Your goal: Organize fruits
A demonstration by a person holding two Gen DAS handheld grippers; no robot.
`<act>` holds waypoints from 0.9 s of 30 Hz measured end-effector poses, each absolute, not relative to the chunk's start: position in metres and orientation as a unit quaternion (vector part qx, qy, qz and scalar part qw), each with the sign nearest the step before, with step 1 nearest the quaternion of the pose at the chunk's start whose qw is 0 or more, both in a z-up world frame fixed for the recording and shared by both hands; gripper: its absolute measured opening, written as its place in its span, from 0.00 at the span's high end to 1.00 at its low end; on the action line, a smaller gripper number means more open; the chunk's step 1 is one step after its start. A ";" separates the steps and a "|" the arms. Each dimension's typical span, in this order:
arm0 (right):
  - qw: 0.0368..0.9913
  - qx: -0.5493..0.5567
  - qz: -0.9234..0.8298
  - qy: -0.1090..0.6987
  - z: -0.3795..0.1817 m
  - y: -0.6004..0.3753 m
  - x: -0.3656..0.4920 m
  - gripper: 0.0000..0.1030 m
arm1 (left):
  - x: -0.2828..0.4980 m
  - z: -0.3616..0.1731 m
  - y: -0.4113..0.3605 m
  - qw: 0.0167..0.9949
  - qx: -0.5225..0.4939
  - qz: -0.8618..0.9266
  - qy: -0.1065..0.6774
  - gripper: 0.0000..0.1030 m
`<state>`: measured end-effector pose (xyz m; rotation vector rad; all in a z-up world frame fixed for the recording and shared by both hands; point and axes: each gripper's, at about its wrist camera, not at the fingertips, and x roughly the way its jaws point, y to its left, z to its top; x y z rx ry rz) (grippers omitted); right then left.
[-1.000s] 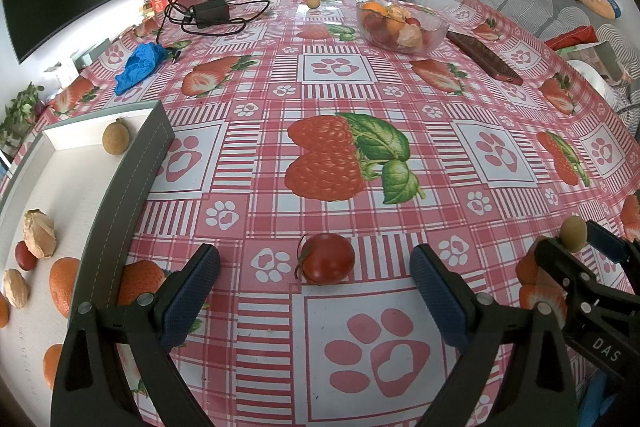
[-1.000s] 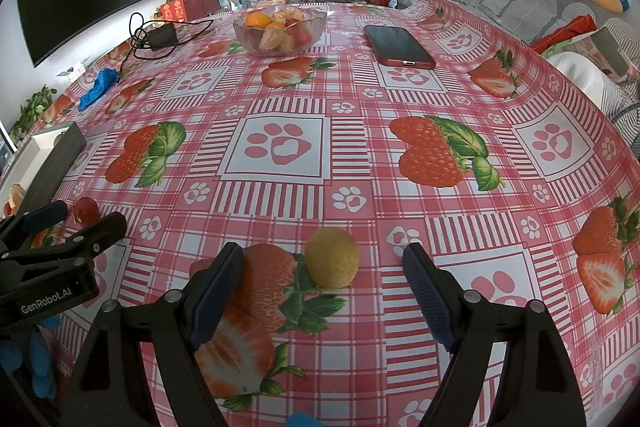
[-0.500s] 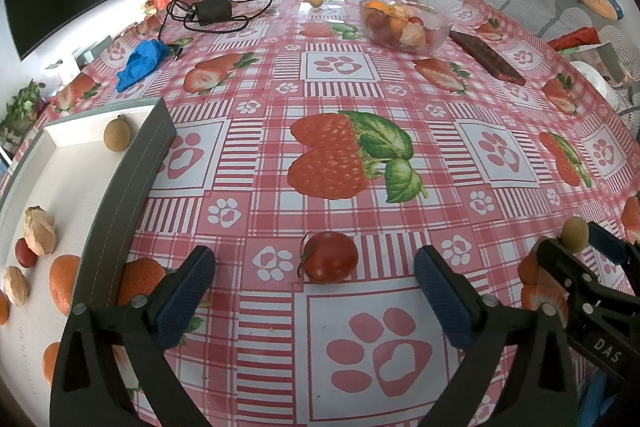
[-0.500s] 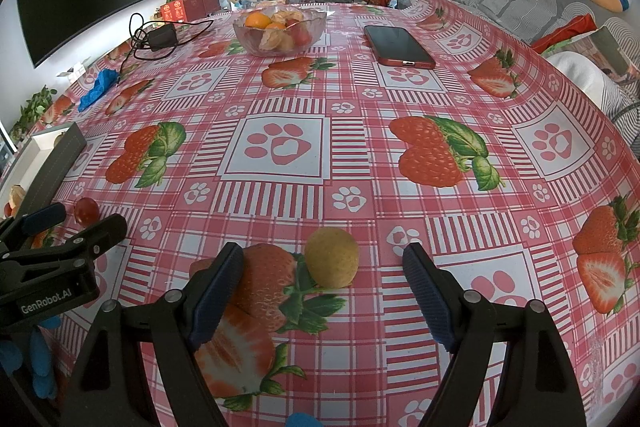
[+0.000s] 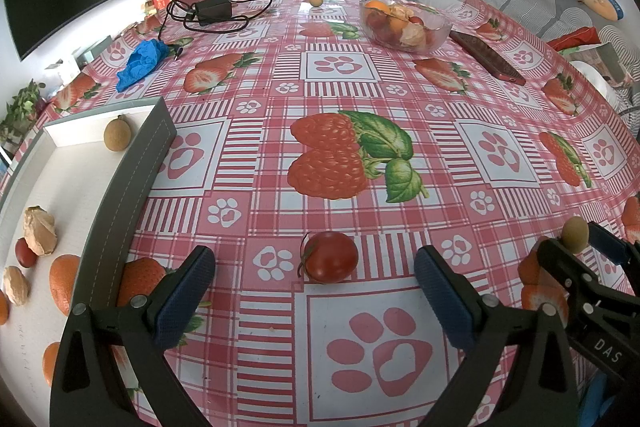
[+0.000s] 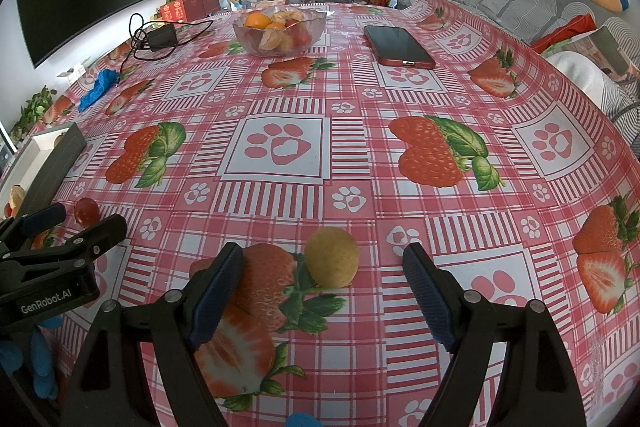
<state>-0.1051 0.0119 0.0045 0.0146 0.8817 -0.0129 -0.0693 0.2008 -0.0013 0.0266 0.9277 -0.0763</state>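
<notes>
A red tomato (image 5: 330, 257) lies on the strawberry-print tablecloth just ahead of my left gripper (image 5: 314, 281), whose jaws stand wide apart with nothing between them. A yellow round fruit (image 6: 331, 257) sits on the cloth ahead of my right gripper (image 6: 322, 277), which is open too, its pads clear of the fruit. The right wrist view also catches the tomato (image 6: 86, 211) at far left, beyond the left gripper. A grey-walled white tray (image 5: 132, 171) at left holds oranges (image 5: 63, 283), husked fruits (image 5: 39, 230) and a small brown fruit (image 5: 116, 135).
A glass bowl (image 5: 404, 23) full of fruit stands far back, a red-cased phone (image 6: 398, 46) to its right. A black charger with cable (image 5: 210, 9) and a blue cloth (image 5: 140, 61) lie at back left. One small fruit (image 5: 316, 0) lies alone at the far edge.
</notes>
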 end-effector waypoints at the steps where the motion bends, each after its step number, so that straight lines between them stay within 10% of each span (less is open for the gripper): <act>1: 0.904 0.007 -0.006 0.427 0.004 0.012 -0.105 0.20 | -0.069 -0.001 0.200 0.894 0.013 -0.037 0.447 0.03; 27: 0.905 0.008 -0.006 0.426 0.005 0.011 -0.106 0.20 | -0.069 -0.002 0.200 0.893 0.013 -0.036 0.448 0.01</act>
